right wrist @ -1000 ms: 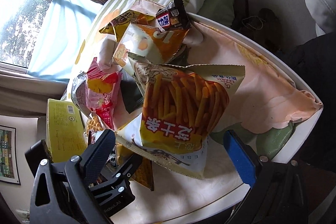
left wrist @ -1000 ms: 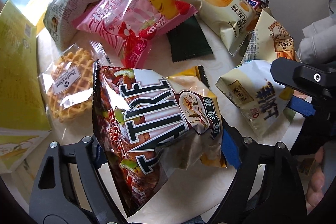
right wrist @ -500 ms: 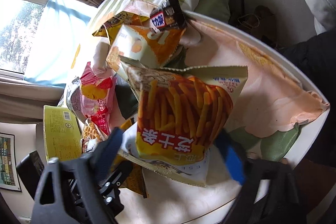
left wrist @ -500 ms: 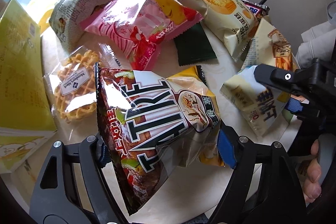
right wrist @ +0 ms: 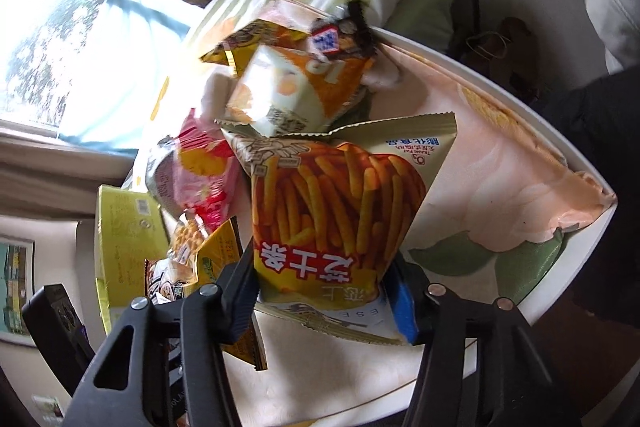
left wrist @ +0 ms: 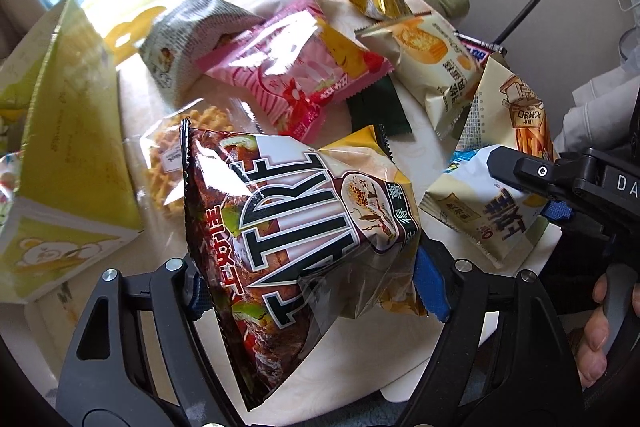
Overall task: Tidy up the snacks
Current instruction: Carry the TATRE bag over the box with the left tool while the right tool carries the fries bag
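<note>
My left gripper point(left wrist: 312, 287) is shut on the lower end of a brown chip bag point(left wrist: 296, 219), which hangs a little above the white table point(left wrist: 352, 387). In the right wrist view, a yellow bag printed with fries point(right wrist: 332, 203) stands between the fingers of my right gripper point(right wrist: 324, 291). Its jaws are closing and both pads press on the bag's bottom edge. A white snack bag point(right wrist: 340, 321) lies just under it. The left wrist view shows the right gripper point(left wrist: 560, 195) at the right edge, over that white bag point(left wrist: 480, 215).
Several other snacks crowd the table: a pink bag point(left wrist: 296, 75), a waffle pack point(left wrist: 172, 155), a grey packet point(left wrist: 180, 39), a dark green sachet point(left wrist: 380, 111) and a cream bag point(left wrist: 432, 59). A yellow-green box point(left wrist: 68, 131) stands at the left. A hand point(left wrist: 600, 327) grips the right handle.
My right gripper's jaws came in from wide open and now pinch the fries bag. My left gripper rose slightly with the brown chip bag in it.
</note>
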